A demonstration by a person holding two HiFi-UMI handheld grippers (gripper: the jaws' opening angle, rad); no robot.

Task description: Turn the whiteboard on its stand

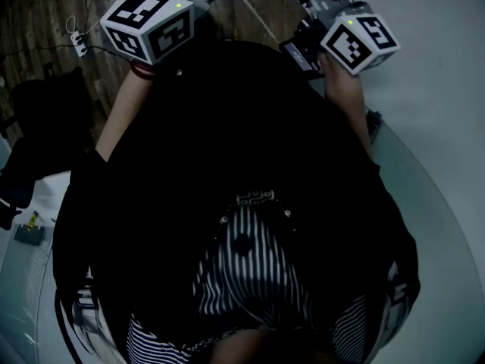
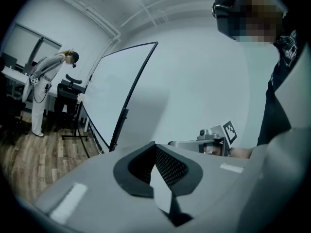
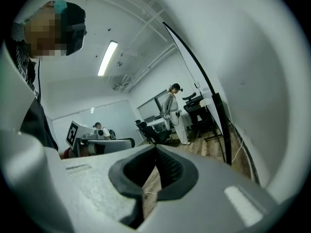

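The whiteboard [image 2: 119, 89] is a tall white panel in a thin black frame on a black stand, seen edge-on to the left of my left gripper [image 2: 155, 144]. In the right gripper view the whiteboard [image 3: 233, 57] fills the right side, close by, with its black frame post [image 3: 218, 125] beside my right gripper [image 3: 156, 147]. Both grippers have their jaw tips together with nothing between them, and neither touches the board. In the head view only their marker cubes show, the left cube [image 1: 148, 23] and the right cube [image 1: 360, 40], raised in front of my dark-clothed body.
A person in light clothes [image 2: 41, 89] stands bent over desks and office chairs at the back; the same person [image 3: 172, 110] shows in the right gripper view. The floor [image 2: 29, 164] is wood. A power strip [image 1: 78, 46] with cables lies on it. A white wall stands behind the board.
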